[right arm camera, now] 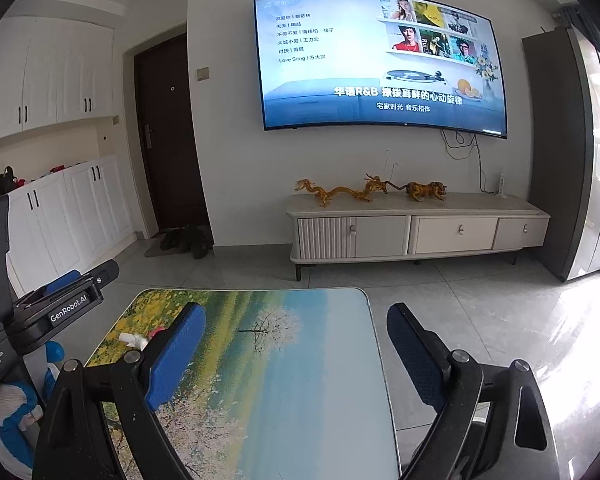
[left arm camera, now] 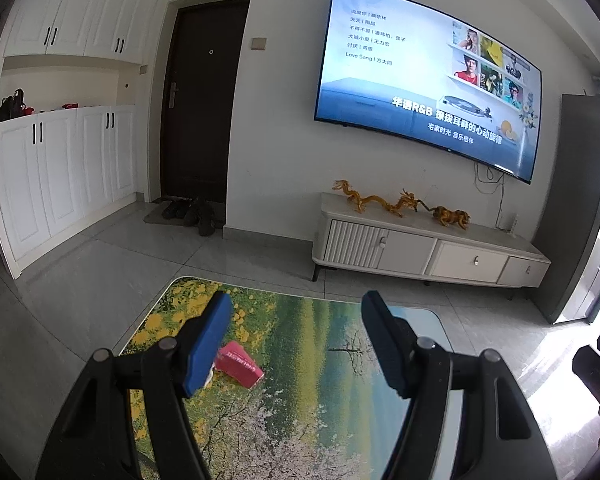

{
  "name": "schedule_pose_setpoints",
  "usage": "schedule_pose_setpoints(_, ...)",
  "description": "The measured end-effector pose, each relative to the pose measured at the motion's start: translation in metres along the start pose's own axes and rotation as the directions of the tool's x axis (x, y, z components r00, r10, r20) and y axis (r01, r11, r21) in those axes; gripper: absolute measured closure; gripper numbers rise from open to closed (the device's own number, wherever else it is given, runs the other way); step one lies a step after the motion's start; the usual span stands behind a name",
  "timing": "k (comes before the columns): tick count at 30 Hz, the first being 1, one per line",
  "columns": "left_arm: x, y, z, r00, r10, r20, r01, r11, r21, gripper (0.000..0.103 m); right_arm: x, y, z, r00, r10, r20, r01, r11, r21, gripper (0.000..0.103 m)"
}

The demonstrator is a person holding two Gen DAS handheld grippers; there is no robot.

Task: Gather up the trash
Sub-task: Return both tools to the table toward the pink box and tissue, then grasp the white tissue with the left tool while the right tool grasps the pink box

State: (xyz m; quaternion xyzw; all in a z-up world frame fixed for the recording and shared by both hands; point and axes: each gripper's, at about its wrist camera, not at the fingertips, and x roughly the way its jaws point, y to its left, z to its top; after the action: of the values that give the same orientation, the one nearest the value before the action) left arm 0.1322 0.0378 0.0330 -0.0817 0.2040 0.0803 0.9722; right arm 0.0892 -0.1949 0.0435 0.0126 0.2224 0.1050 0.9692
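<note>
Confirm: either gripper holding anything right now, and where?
Nothing held. Left gripper and right gripper are both open and empty above the table; the red carton lies untouched.

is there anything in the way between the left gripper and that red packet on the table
Nothing visible blocks it. The left gripper is open above the table, and the red packet lies just ahead, beside its left finger, which hides the packet's near corner. Only bare tabletop shows around the packet.
</note>
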Motion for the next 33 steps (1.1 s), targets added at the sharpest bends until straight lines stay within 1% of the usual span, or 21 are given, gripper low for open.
schedule_pose_setpoints(4, 0.006, 0.003, 0.008, 1.0, 0.004, 0.003, -0.004, 1.0, 0.0, 0.037, 0.004, 0.009, 0.014, 1.0, 0.023, 0.013, -0.023, 1.0, -0.015, 0.011)
schedule_pose_setpoints(11, 0.022, 0.003, 0.016, 1.0, 0.021, -0.014, -0.021, 1.0, 0.022, 0.037, 0.016, 0.024, 0.035, 0.997, 0.075, 0.025, -0.074, 0.997, -0.036, 0.011)
schedule_pose_setpoints(15, 0.04, 0.011, 0.024, 0.999, 0.025, -0.043, -0.024, 1.0, 0.02, 0.037, 0.027, 0.032, 0.048, 0.995, 0.098, 0.032, -0.097, 0.995, -0.04, 0.011)
schedule_pose_setpoints(18, 0.064, 0.02, 0.035, 0.995, 0.06, -0.077, -0.059, 0.998, 0.023, 0.037, 0.039, 0.039, 0.057, 0.993, 0.117, 0.029, -0.116, 0.992, -0.045, 0.011)
schedule_pose_setpoints(20, 0.084, 0.028, 0.039, 0.991, 0.071, -0.116, -0.068, 0.997, 0.028, 0.037, 0.051, 0.043, 0.062, 0.992, 0.123, 0.022, -0.122, 0.992, -0.046, 0.011)
schedule_pose_setpoints(23, 0.121, 0.046, 0.036, 0.974, 0.07, -0.214, -0.072, 0.997, 0.0, 0.037, 0.076, 0.051, 0.06, 0.99, 0.144, -0.009, -0.145, 0.988, -0.049, 0.011)
schedule_pose_setpoints(25, 0.146, 0.067, 0.024, 0.955, 0.082, -0.286, -0.098, 0.994, -0.039, 0.037, 0.097, 0.057, 0.051, 0.984, 0.17, -0.051, -0.173, 0.984, -0.041, 0.011)
schedule_pose_setpoints(27, 0.169, 0.091, 0.006, 0.93, 0.105, -0.352, -0.141, 0.987, -0.079, 0.037, 0.119, 0.064, 0.039, 0.976, 0.191, -0.1, -0.196, 0.98, -0.043, 0.011)
schedule_pose_setpoints(31, 0.197, 0.128, -0.027, 0.89, 0.108, -0.444, -0.193, 0.97, -0.15, 0.037, 0.161, 0.084, 0.009, 0.949, 0.24, -0.203, -0.256, 0.965, -0.054, 0.011)
schedule_pose_setpoints(33, 0.206, 0.138, -0.039, 0.873, 0.111, -0.475, -0.21, 0.965, -0.16, 0.038, 0.183, 0.096, -0.006, 0.928, 0.272, -0.256, -0.295, 0.954, -0.053, 0.013)
